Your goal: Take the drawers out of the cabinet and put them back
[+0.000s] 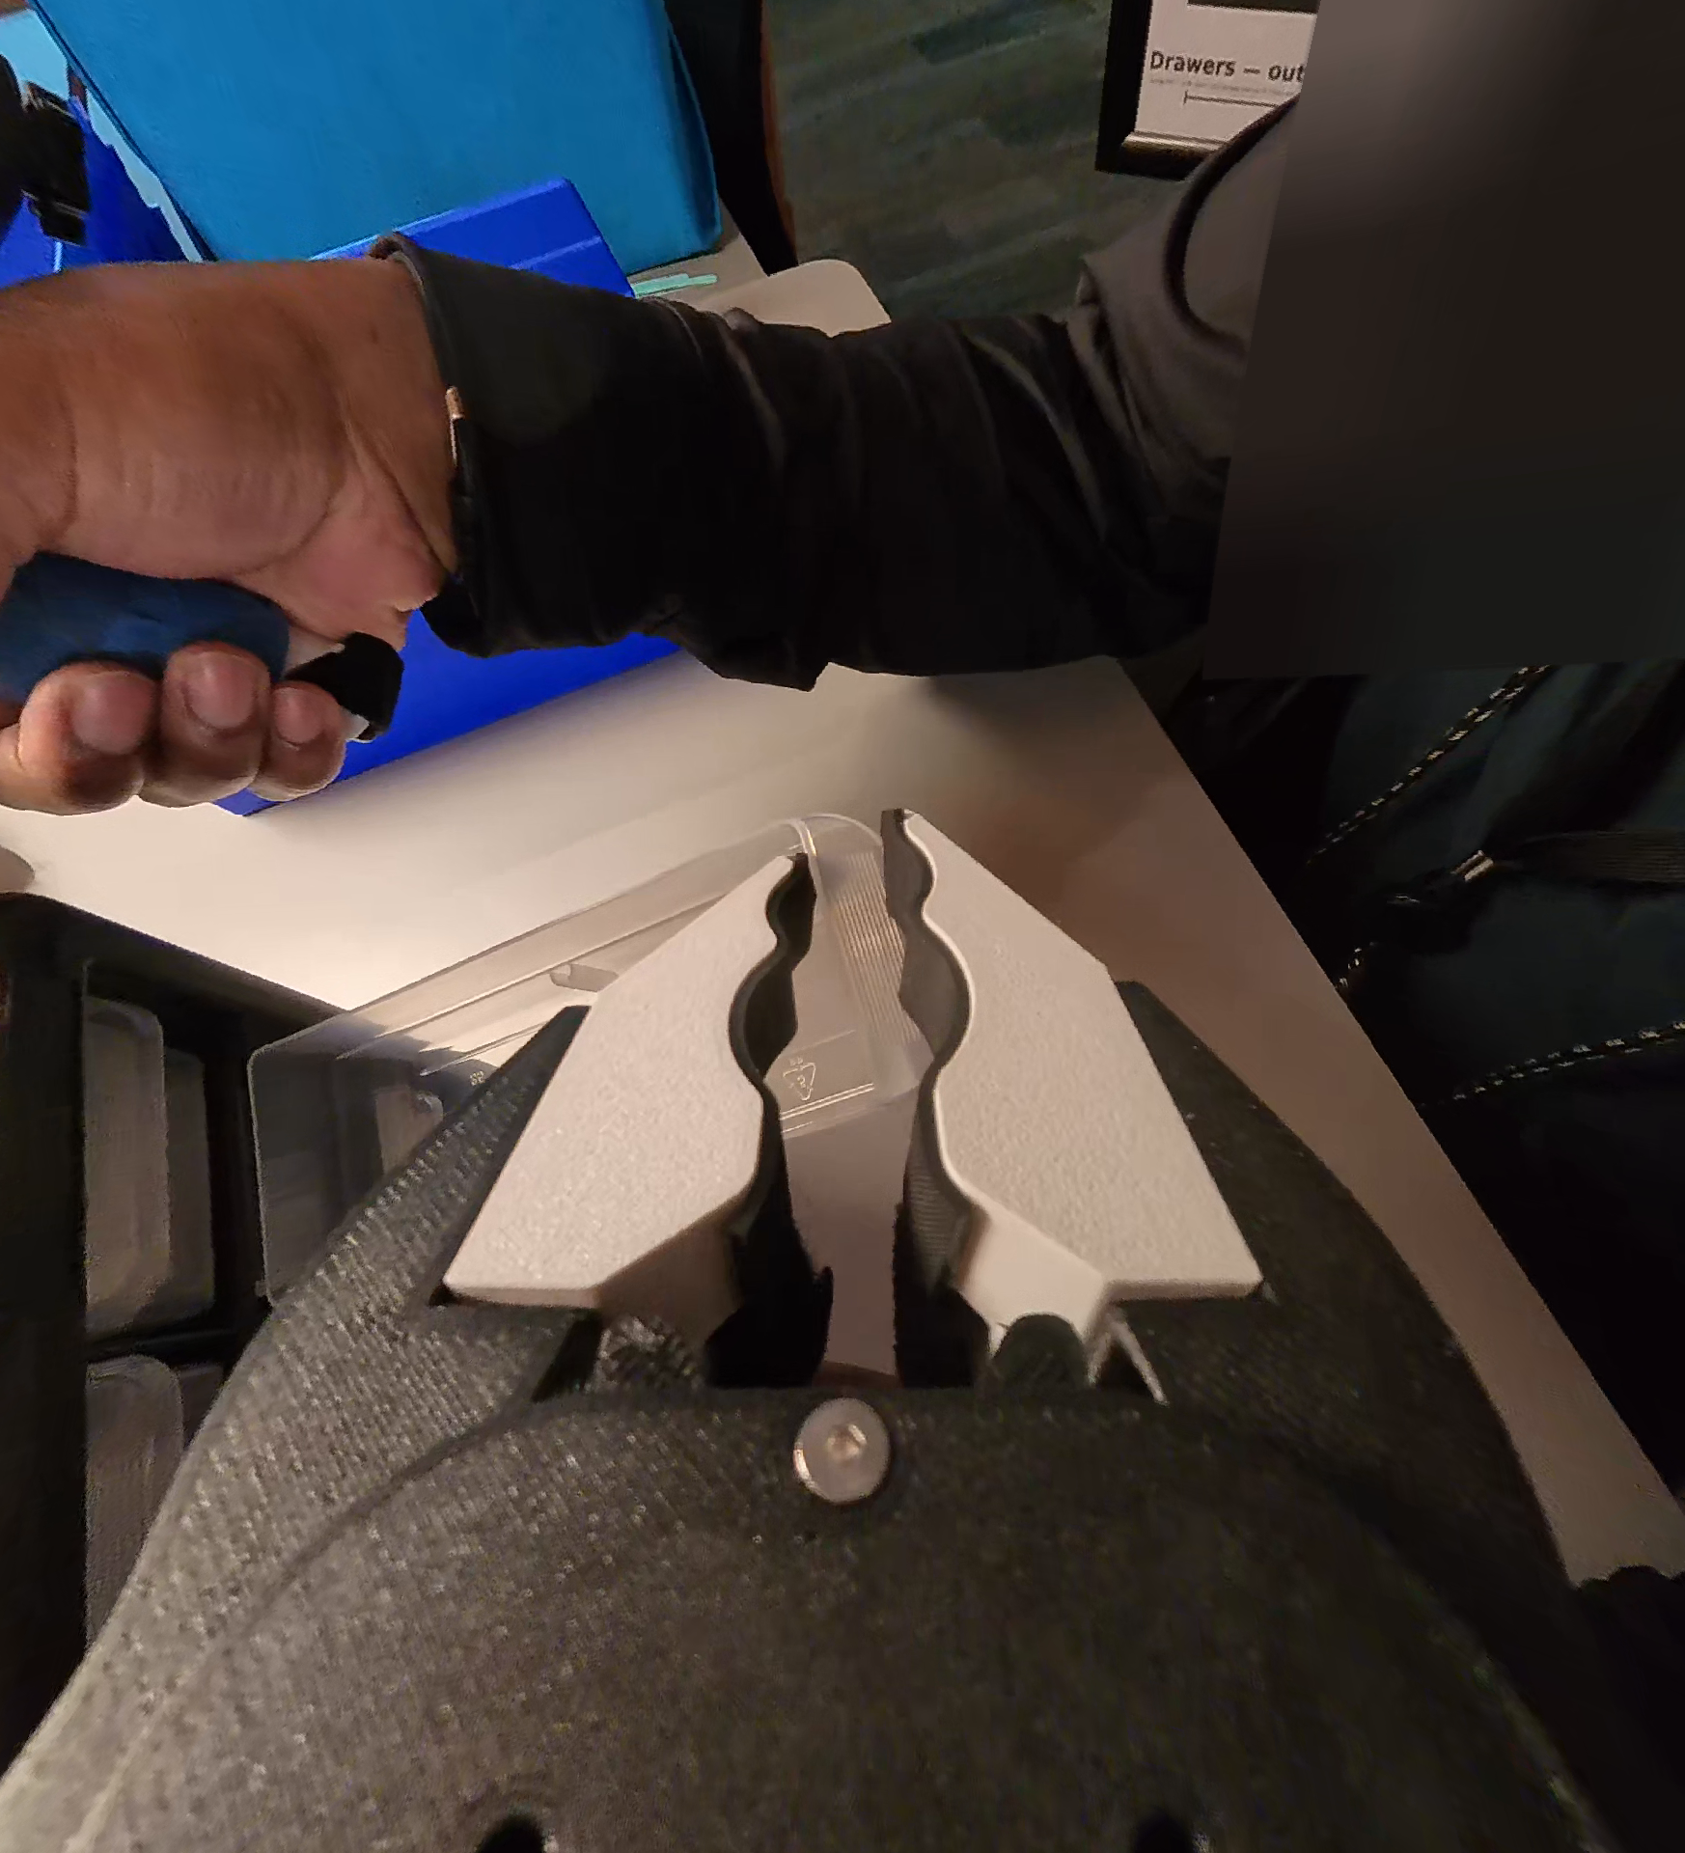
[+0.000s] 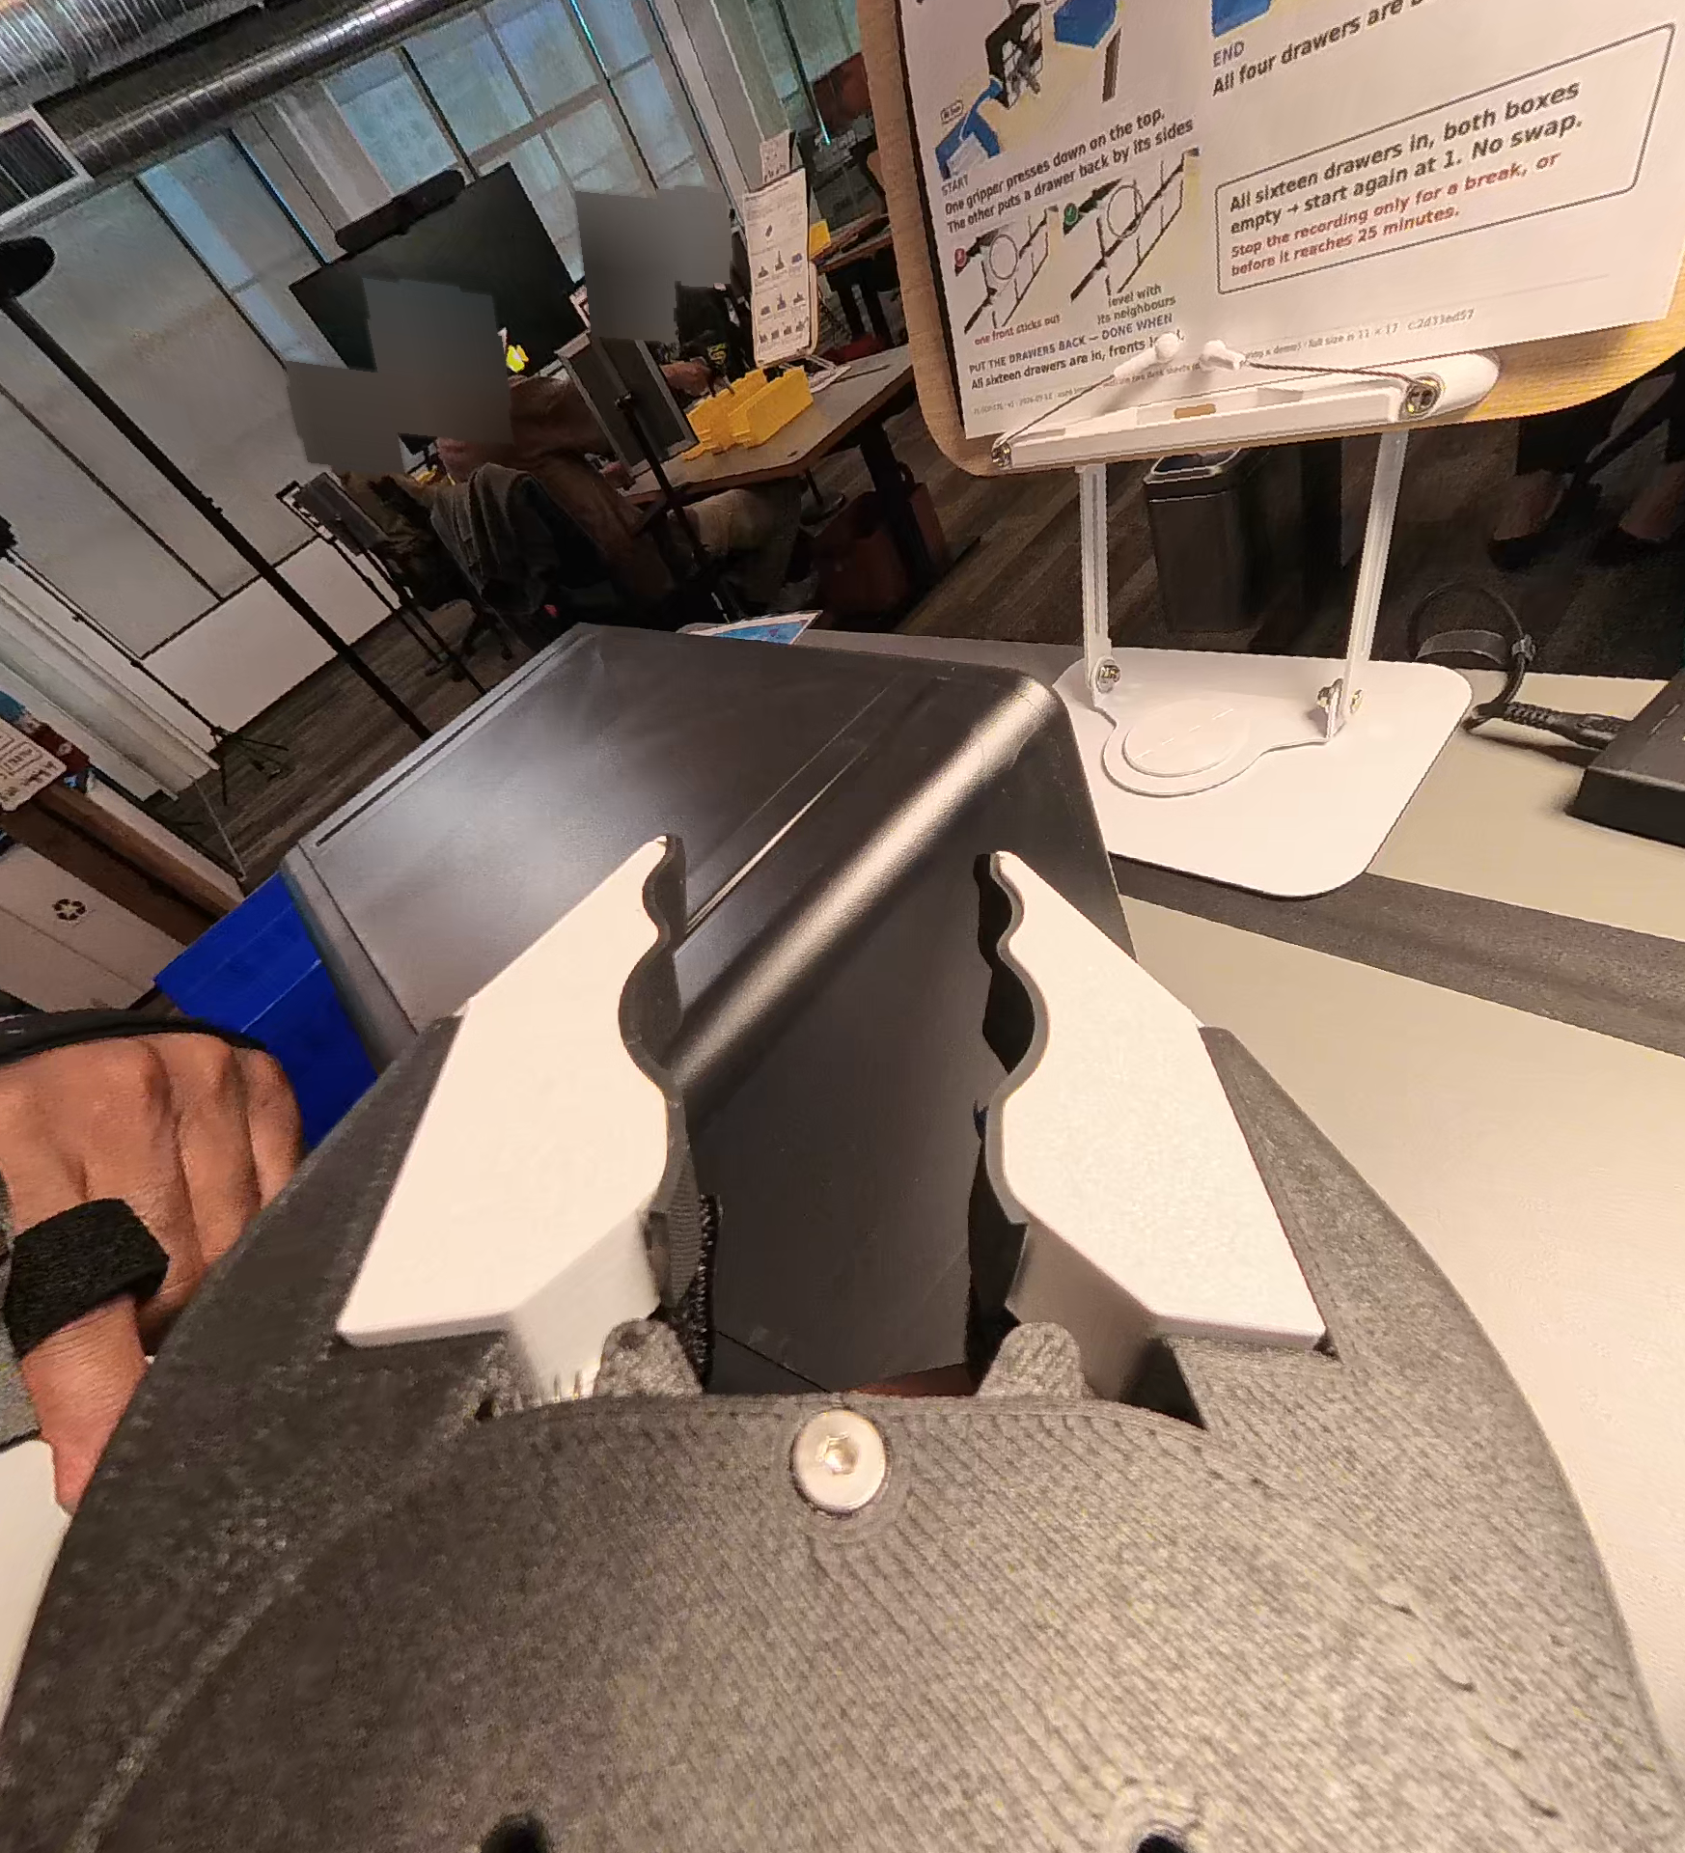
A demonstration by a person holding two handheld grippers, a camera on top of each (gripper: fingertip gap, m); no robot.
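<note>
Your left tongs (image 1: 844, 862) are clenched on the ribbed tab of a clear plastic drawer (image 1: 558, 988), the dark pads pressed to the tab from either side; the drawer slants across the pale counter (image 1: 618, 782) beside the black cabinet (image 1: 26, 1153), whose front is only partly in the frame and blurred, so you cannot make out how many drawers sit inside. The drawer's near end is hidden under the tongs' body. Your right hand (image 1: 167, 521), in a black sleeve, reaches over the counter and covers most of a blue bin (image 1: 508, 216); the handle it grips is cut off at the edge. In the right wrist view your right tongs (image 2: 828, 872) stand released, wide apart over the cabinet's (image 2: 678, 742) top edge, whether the pads touch it is unclear. Behind stands a white stand (image 2: 1320, 762) holding an instruction sheet (image 2: 1320, 180), its top cut off.
</note>
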